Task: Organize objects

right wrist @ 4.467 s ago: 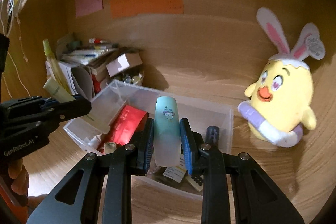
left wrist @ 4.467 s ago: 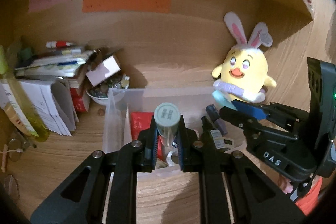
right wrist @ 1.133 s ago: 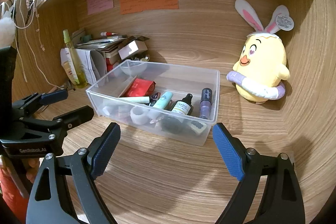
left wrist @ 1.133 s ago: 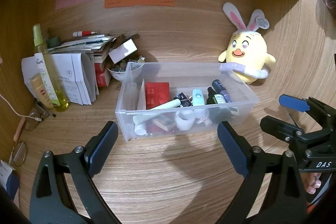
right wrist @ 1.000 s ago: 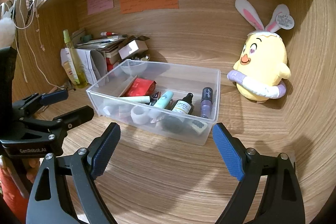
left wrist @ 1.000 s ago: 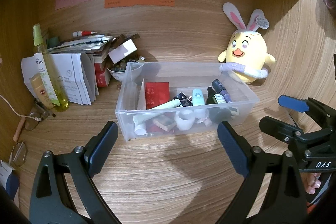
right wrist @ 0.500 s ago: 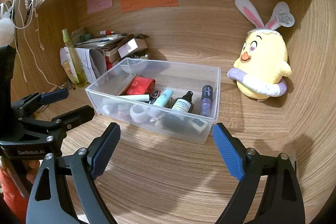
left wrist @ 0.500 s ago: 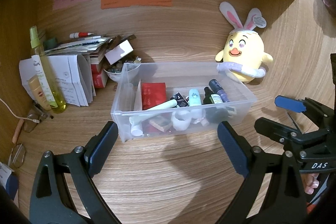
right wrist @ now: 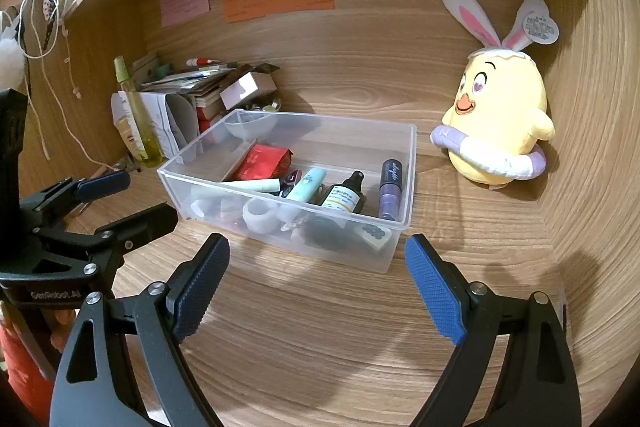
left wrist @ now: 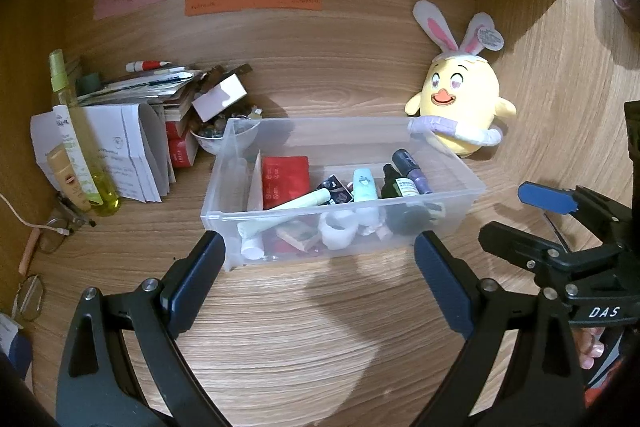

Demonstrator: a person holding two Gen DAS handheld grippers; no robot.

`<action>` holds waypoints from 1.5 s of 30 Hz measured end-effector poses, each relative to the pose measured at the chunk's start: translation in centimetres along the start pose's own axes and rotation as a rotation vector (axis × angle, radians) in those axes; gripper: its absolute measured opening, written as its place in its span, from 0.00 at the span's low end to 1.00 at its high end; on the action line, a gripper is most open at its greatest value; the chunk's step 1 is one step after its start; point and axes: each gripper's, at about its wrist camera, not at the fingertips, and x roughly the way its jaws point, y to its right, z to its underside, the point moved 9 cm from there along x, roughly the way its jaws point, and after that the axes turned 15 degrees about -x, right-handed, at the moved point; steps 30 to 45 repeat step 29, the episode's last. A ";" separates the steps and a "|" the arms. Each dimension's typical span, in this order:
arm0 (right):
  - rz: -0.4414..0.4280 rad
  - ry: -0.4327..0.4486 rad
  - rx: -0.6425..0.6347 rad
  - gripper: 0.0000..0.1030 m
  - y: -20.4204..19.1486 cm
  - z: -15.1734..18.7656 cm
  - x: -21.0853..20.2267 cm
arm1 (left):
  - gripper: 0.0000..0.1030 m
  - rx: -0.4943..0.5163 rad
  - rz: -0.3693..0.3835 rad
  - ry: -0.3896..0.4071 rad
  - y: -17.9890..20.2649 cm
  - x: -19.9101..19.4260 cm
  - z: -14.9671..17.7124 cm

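Cosmetics lie gathered in the clear bin (right wrist: 400, 227), so we hold our left gripper (left wrist: 320, 283) and right gripper (right wrist: 316, 287) back from it, both spread wide and empty.

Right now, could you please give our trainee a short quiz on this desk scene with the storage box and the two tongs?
1. True or false: the right tongs are shut on a bottle.
2. Which lies nearest the plush chick inside the clear plastic box? A) red packet B) purple tube C) dark dropper bottle
3. Fill in: the tall yellow spray bottle stands to the ___ of the box in the left wrist view.

Key
1. False: both the right and the left tongs are open and empty, in front of the box.
2. B
3. left
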 end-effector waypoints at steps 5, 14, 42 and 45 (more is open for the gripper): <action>-0.003 -0.003 0.003 0.85 0.1 0.0 0.2 | 0.94 0.004 0.005 -0.002 0.2 0.2 0.1; -0.005 -0.008 0.002 0.85 0.1 0.0 0.6 | 0.94 -0.001 0.015 -0.031 0.2 0.7 0.4; -0.002 -0.022 0.007 0.85 0.1 0.1 1.2 | 0.98 0.002 0.028 -0.031 0.3 0.7 0.5; -0.002 -0.022 0.007 0.85 0.1 0.1 1.2 | 0.98 0.002 0.028 -0.031 0.3 0.7 0.5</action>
